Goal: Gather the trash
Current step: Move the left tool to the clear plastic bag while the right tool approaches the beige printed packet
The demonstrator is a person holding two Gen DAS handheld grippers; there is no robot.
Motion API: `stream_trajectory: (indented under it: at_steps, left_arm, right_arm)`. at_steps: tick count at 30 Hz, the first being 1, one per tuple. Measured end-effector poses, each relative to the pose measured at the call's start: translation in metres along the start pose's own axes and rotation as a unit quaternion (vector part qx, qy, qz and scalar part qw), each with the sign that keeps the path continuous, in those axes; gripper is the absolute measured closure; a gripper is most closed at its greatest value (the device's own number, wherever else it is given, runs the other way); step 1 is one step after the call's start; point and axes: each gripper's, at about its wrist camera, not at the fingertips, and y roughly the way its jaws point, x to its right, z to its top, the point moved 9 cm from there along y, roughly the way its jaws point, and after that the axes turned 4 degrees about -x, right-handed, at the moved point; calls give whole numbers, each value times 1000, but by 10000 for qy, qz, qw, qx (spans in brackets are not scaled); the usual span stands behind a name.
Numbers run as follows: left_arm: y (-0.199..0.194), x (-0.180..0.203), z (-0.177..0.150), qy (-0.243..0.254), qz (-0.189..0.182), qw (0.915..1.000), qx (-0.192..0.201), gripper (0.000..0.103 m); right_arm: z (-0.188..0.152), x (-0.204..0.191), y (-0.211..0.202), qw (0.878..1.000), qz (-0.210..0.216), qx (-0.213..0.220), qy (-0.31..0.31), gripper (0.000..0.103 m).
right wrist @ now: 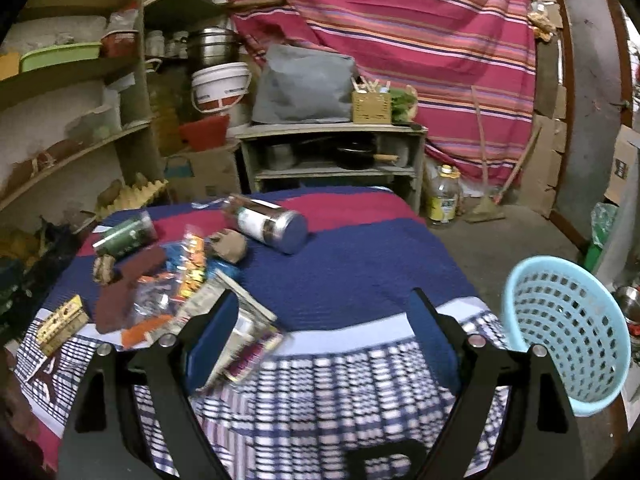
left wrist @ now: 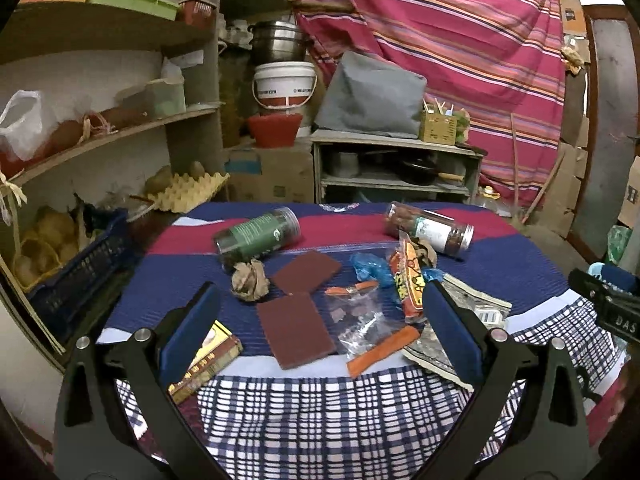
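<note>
Trash lies in a heap on the cloth-covered table (left wrist: 320,408): a crumpled brown paper ball (left wrist: 250,280), a clear bag with orange strips (left wrist: 360,316), a red-yellow snack wrapper (left wrist: 410,280), blue plastic (left wrist: 370,266) and a silver wrapper (right wrist: 248,320). My left gripper (left wrist: 320,320) hovers open over the near side of the heap, holding nothing. My right gripper (right wrist: 324,336) is open too, its left finger (right wrist: 212,340) right beside the silver wrapper without pinching it. A light blue perforated basket (right wrist: 568,332) stands at the table's right edge, to the right of the right gripper.
Two maroon scouring pads (left wrist: 296,330), a green-labelled jar (left wrist: 256,236), a second clear jar (left wrist: 430,230) and a yellow-red box (left wrist: 208,360) share the table. Cluttered shelves (left wrist: 100,136) stand on the left, and a low stand (right wrist: 332,152) with pans sits behind the table.
</note>
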Motion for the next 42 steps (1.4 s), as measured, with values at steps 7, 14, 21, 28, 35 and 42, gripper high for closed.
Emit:
stream_trajectory:
  at_steps: [7, 14, 21, 28, 35, 42]
  left_arm:
    - [3, -8, 3, 93, 136, 9998, 108, 6]
    - [16, -16, -3, 58, 157, 9998, -64, 6]
    - [37, -22, -12, 4, 226, 9993, -296, 6]
    - [64, -29, -26, -156, 272, 9974, -653, 6]
    - [84, -13, -32, -133, -27, 9960, -880, 6]
    - [100, 24, -31, 307, 26, 9951, -938, 6]
  right_arm:
    - [16, -28, 13, 9999, 55, 91, -63, 10]
    - [8, -49, 30, 9991, -71, 110, -409, 10]
    - [-3, -39, 48, 9992, -246, -73, -322, 9]
    - [-9, -9, 62, 9964, -737, -345, -221, 9]
    - [-12, 3, 75, 9964, -618, -570, -75, 9]
    - [-10, 8, 75, 9968, -583, -543, -19, 9]
